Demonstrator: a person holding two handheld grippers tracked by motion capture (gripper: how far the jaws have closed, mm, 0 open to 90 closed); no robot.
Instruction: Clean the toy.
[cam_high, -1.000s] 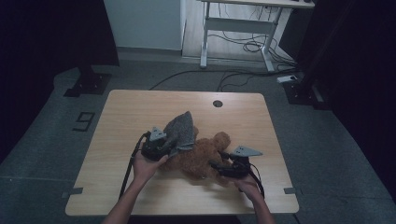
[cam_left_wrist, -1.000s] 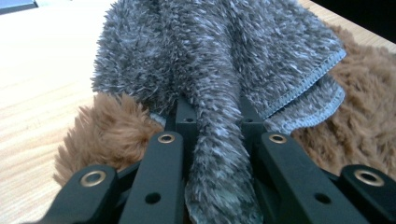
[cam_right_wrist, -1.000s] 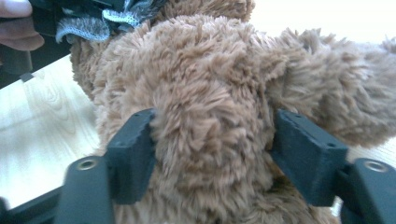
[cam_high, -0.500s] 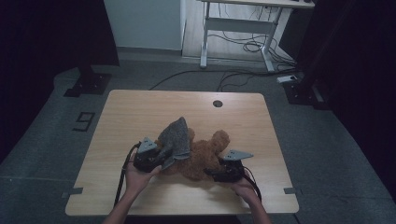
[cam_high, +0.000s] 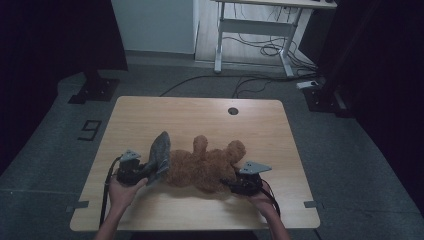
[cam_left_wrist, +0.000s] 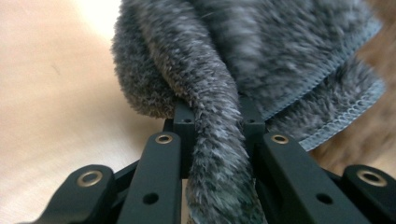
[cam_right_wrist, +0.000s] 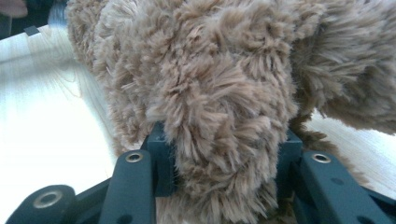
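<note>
A brown teddy bear lies on the wooden table near its front edge. At the bear's left end a grey fluffy cloth stands bunched up, and my left gripper is shut on a fold of it. In the left gripper view the cloth runs down between the jaws of the left gripper, with bear fur at the right. My right gripper is at the bear's right end; its jaws have just been closing. In the right gripper view a thick tuft of the bear sits squeezed in the right gripper.
A round cable hole is at the table's far edge. Beyond the table stand a white desk frame with cables on the floor and a black stand. Bare tabletop lies behind the bear.
My left gripper has pulled the grey cloth leftward and toward the front edge, off the bear's body. The bear now lies stretched out and more uncovered. The right gripper stayed at the bear.
</note>
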